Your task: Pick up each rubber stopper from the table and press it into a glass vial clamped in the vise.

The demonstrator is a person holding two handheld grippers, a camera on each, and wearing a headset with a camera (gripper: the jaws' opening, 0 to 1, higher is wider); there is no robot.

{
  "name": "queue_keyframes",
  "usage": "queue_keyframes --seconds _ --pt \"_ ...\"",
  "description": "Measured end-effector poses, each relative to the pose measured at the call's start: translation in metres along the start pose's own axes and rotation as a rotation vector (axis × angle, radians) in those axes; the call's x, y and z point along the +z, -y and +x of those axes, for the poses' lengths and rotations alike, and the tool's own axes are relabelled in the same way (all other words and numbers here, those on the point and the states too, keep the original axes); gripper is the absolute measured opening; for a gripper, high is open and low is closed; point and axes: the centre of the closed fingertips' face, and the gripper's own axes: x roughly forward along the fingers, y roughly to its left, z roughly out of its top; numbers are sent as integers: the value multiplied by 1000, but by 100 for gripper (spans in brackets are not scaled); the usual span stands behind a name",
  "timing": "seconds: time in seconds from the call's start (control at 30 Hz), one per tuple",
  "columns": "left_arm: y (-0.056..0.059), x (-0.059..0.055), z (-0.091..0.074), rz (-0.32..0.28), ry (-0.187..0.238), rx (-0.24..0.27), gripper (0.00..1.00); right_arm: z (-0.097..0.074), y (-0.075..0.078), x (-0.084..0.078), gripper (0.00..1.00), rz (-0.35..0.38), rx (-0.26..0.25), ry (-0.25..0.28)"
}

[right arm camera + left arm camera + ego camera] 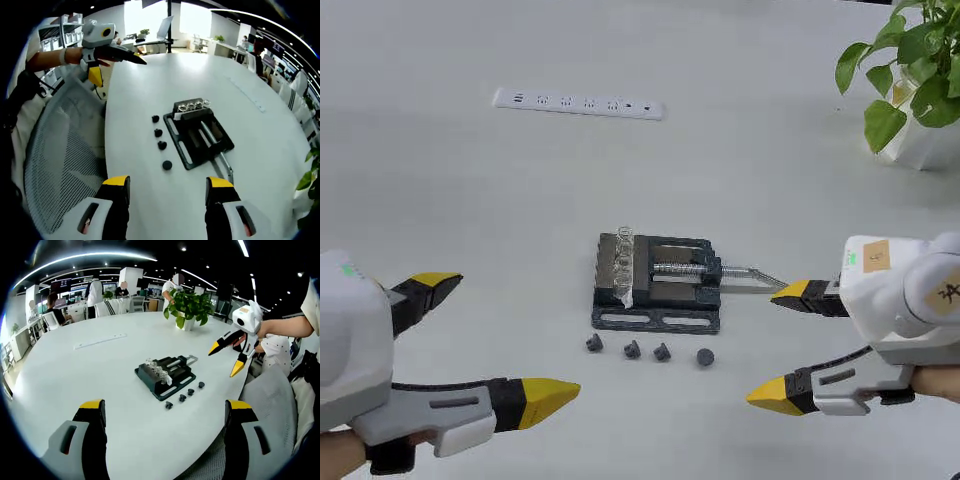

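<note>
**Four stoppers lie loose before the vise as my tongs hang spread**

My left gripper (pixel 508 337) hangs over the near left of the white table (pixel 470 190), its yellow-tipped jaws spread wide with nothing between them. My right gripper (pixel 770 347) is opposite on the near right. It is just as widely parted and just as empty, and its upper tip is close to the end of the vise's screw handle.

Between the two stands the black vise (pixel 660 285), flat on the tabletop. A row of glass vials (pixel 623 265) is clamped upright in its jaws at the end away from the handle. In the right gripper view their mouths are open rings.

Four dark rubber stoppers (pixel 632 349) sit on the table in a loose line just in front of the vise's base. They are apart from one another and from the vise, and neither gripper touches them.

Farther back, a white power strip (pixel 578 103) lies flat on the table, well apart from the work. A potted plant (pixel 910 70) stands at the far right corner.

In the right gripper view, a grey mesh chair (pixel 65 150) is drawn up at the table's near edge.
</note>
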Motion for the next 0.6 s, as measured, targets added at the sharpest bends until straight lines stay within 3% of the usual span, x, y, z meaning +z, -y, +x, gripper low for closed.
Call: queue_keyframes --seconds 0.47,0.6 --pt "4 -3 4 -6 2 -14 99 31 -5 0 40 -114 116 -115" --pt "3 -5 3 -7 1 -17 99 38 -1 -4 35 -176 120 -170"
